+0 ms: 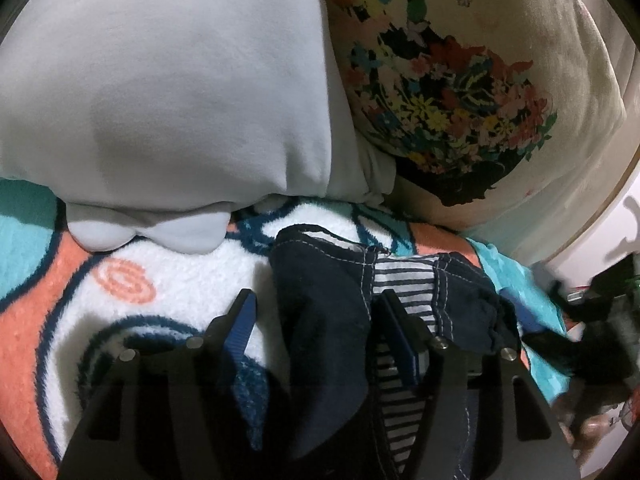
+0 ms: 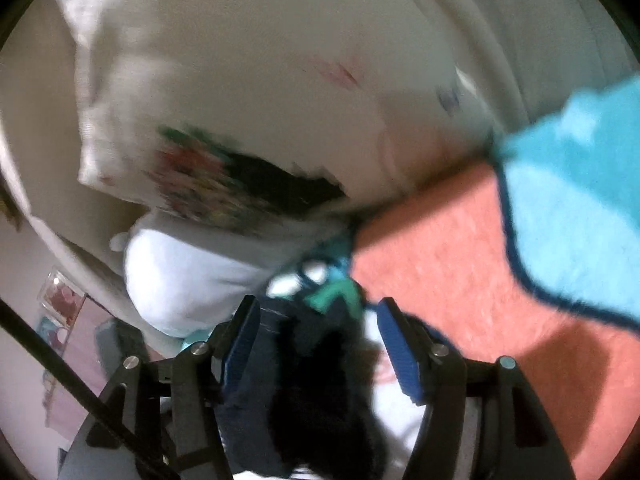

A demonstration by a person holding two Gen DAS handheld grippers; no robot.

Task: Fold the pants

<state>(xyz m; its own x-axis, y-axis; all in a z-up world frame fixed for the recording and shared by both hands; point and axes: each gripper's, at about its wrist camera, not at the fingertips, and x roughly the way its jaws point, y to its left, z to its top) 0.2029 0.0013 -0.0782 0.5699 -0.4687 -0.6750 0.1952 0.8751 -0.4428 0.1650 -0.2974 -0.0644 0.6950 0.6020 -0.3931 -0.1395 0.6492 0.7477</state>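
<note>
Dark navy pants [image 1: 320, 300] with white stitching and a striped lining [image 1: 404, 280] lie bunched on a fleece blanket [image 1: 180, 280]. My left gripper [image 1: 316, 304] is open, its blue-padded fingers [image 1: 240, 328] standing either side of a fold of the navy cloth without pinching it. In the right wrist view, which is blurred, my right gripper [image 2: 316, 312] is also open, with dark pants fabric [image 2: 304, 360] bunched between its fingers [image 2: 400, 344] over the blanket.
A pale grey pillow [image 1: 160, 80] and a cream pillow with a floral print [image 1: 460, 92] lie just beyond the pants. The blanket is orange, teal and white [image 2: 460, 264]. A white wall and furniture [image 1: 608, 232] stand at the bed's right edge.
</note>
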